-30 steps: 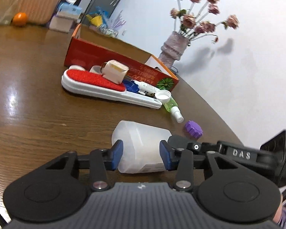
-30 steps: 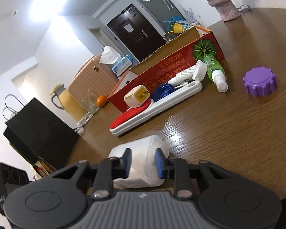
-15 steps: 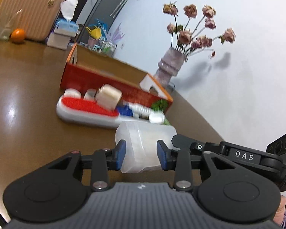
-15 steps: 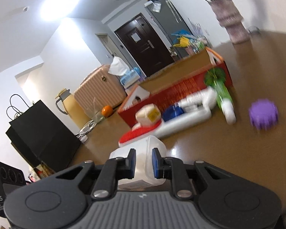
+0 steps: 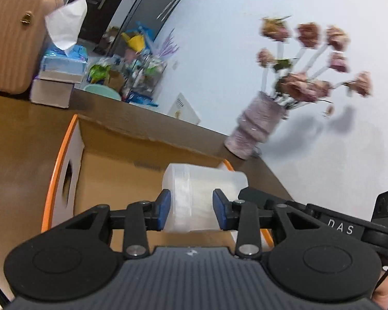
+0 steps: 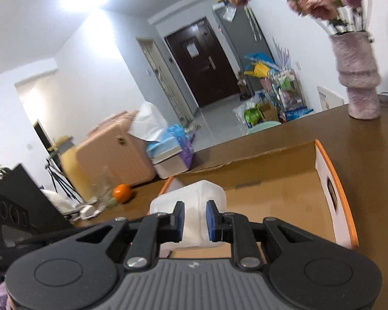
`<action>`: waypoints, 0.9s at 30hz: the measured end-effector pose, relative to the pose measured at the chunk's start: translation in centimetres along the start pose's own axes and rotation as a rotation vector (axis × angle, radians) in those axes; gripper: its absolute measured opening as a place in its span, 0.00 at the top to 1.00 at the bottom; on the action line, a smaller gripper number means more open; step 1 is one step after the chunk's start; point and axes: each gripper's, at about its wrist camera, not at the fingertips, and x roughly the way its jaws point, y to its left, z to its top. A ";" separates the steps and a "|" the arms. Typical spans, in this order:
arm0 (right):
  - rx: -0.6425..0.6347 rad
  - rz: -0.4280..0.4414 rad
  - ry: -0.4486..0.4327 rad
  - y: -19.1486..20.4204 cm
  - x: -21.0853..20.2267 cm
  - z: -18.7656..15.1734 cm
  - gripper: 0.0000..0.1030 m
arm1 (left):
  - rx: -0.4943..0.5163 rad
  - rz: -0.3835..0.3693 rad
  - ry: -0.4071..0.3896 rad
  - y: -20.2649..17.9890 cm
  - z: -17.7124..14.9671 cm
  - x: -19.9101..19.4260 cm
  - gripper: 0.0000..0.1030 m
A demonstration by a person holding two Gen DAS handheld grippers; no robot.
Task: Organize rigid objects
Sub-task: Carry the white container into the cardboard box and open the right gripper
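At the bottom centre of the left wrist view, the left gripper (image 5: 191, 213) is clamped on a translucent white plastic jug (image 5: 203, 193), its blue pads pressing the jug's sides. The right gripper (image 6: 195, 221) shows the same at the bottom centre of its own view: jaws nearly closed, pinching the jug (image 6: 191, 206) at a narrower part. Both hands share one load, and the jug hangs in the air over the open cardboard box (image 5: 111, 170), whose brown inside fills the middle of both views.

To finish this step well, the two hands should probably sink together at the same pace, so the jug stays level and neither grip twists against the other. The box floor just beyond the jug looks bare, so there seems room to set it down flat. Keep it off the orange-edged end wall (image 6: 335, 193) on the right of the right view, and off the near wall, which is hidden under the grippers. I would let go only once the jug rests on the floor, opening one gripper first and then the other, since a light, smooth jug may roll or tip.

Farther off, the brown table (image 6: 284, 134) carries a pink vase of flowers (image 5: 256, 129) at the upper right, well apart from the box.
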 end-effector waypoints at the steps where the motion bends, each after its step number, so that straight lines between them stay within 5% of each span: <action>1: 0.013 -0.005 0.014 -0.7 1.5 1.0 0.83 | -0.007 0.014 0.018 0.4 1.1 1.7 0.65; 6: 0.108 -0.052 0.134 -5.8 10.3 4.5 0.83 | -0.021 0.089 0.145 2.8 4.1 10.5 0.66; 12: 0.156 -0.128 0.233 -9.8 16.4 3.8 0.78 | 0.037 0.118 0.218 3.8 3.5 15.2 0.63; 18: 0.148 -0.119 0.224 -10.0 16.7 3.5 0.75 | 0.047 0.170 0.140 3.5 3.4 14.2 0.31; 23: 0.128 -0.134 0.207 -9.6 15.3 4.0 0.70 | 0.120 0.205 0.120 2.0 4.1 11.3 0.27; 27: -0.012 -0.204 0.184 -7.3 11.8 4.3 0.63 | 0.228 0.268 0.065 0.8 3.8 5.8 0.16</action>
